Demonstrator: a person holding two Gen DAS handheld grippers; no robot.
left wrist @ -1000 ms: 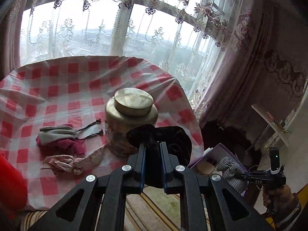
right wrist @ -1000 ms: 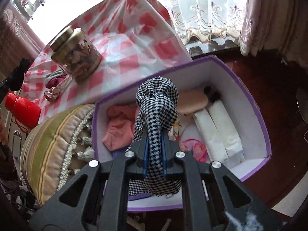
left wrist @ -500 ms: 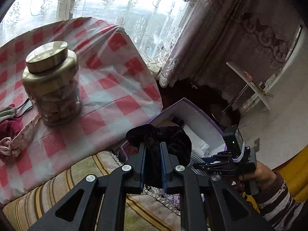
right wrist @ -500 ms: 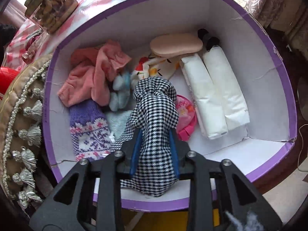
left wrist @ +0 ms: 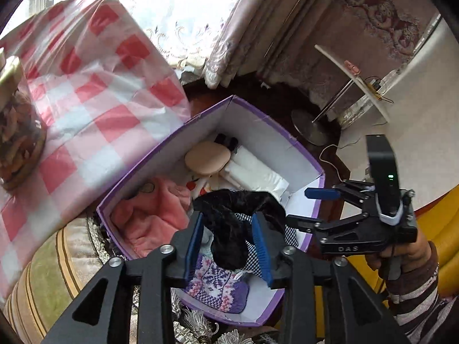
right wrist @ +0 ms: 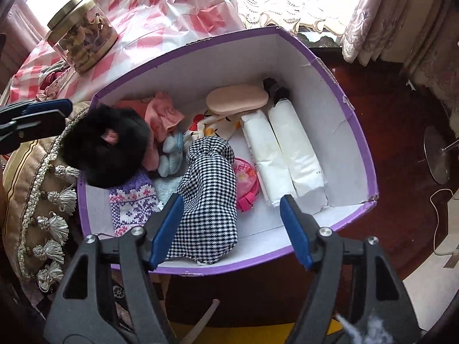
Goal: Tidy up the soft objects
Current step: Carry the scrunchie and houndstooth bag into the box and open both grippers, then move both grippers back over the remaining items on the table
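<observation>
Both grippers are seen above the purple cardboard box with white inside (right wrist: 330,109). Right gripper (right wrist: 229,226) is opening its jaws, and the black-and-white checked cloth pouch (right wrist: 209,197) is released between them, lying in the near part of the box. Left gripper (left wrist: 228,246) is opening too; the black fluffy scrunchie (left wrist: 235,218) is between its blue pads (left wrist: 261,246), over the box's left side. Pink cloth (right wrist: 163,111) and two white packets (right wrist: 287,149) are lying farther inside.

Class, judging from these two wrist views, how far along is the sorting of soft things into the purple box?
Done: the checked cloth lies in the purple box, the right gripper opening clear of it. In hand: the black scrunchie sits loosely between the left gripper pads as they open. Left: small fabric pieces beside the jar.
</observation>
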